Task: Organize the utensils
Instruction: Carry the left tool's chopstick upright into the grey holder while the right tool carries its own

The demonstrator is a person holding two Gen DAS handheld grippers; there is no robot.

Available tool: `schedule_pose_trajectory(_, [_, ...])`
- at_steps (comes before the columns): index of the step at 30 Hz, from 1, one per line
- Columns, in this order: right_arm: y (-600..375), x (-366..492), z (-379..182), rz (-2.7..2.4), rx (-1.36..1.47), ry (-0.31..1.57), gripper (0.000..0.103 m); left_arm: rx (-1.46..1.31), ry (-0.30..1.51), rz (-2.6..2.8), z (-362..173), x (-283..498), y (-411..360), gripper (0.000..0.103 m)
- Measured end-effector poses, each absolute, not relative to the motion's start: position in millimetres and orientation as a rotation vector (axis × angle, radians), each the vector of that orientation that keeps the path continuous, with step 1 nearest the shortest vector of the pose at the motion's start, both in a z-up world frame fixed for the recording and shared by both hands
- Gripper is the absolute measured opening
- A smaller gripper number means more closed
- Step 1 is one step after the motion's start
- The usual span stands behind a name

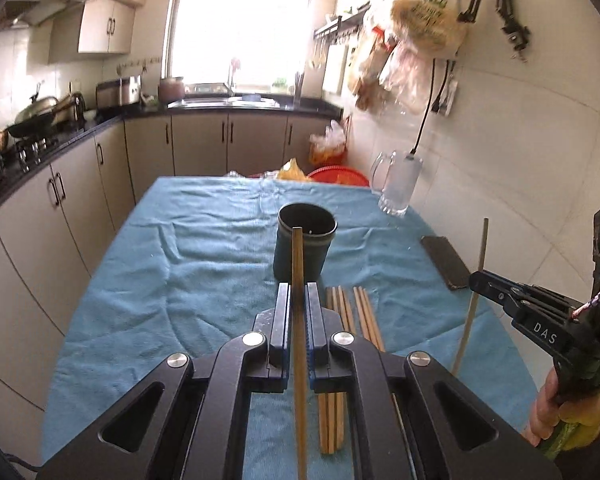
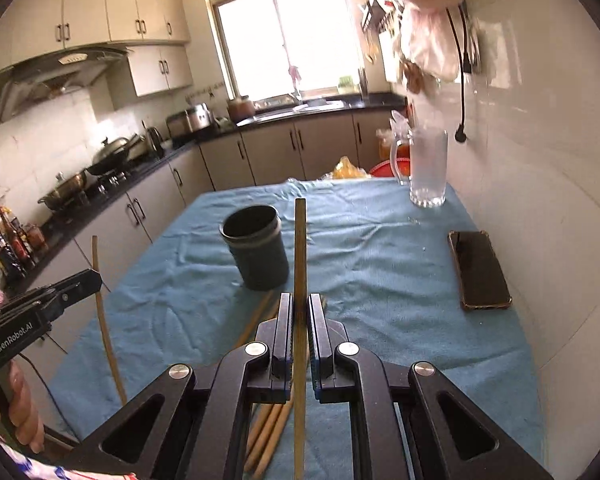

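My left claw (image 1: 299, 300) pinches one chopstick (image 1: 298, 264), long axis upright, tip toward the dark cup (image 1: 305, 246). My right claw (image 2: 300, 312) pinches a second chopstick (image 2: 300, 248), also upright. Roughly six more chopsticks (image 1: 354, 312) lie lengthwise on the blue-clothed tabletop (image 1: 180, 264). A phone (image 2: 478, 268) and glass mug (image 2: 426, 170) sit nearer the wall.

Both tools are black, with angular arms, round silver screws and blue-edged ridged pads. The right tool (image 1: 476, 280) carries white "DAS" lettering, a green body and a red-white braided cable; the left tool (image 2: 96, 278) reads "GenRobot.AI". Bare skin shows on each hand (image 1: 548, 404).
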State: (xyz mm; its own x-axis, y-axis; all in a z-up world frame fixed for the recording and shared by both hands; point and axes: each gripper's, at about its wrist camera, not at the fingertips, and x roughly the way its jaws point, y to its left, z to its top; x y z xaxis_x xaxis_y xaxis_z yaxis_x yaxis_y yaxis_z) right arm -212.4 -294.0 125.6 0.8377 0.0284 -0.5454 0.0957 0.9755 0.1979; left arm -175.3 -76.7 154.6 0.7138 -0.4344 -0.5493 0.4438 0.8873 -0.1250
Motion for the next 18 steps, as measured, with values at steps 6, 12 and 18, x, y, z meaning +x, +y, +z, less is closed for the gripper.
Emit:
schedule_pose_trajectory(6, [-286, -228, 146, -0.03, 0.193, 0.519, 0.007, -0.005, 0.546, -0.495, 174, -194, -69, 0.005])
schedule_pose_trajectory(12, [-280, -220, 171, -0.007, 0.167, 0.466, 0.007, -0.036, 0.498, -0.516, 200, -183, -67, 0.005])
schedule_pose_trajectory(18, [-282, -191, 200, 0.033, 0.187, 0.419, 0.007, -0.081, 0.491, -0.547, 227, -147, -70, 0.005])
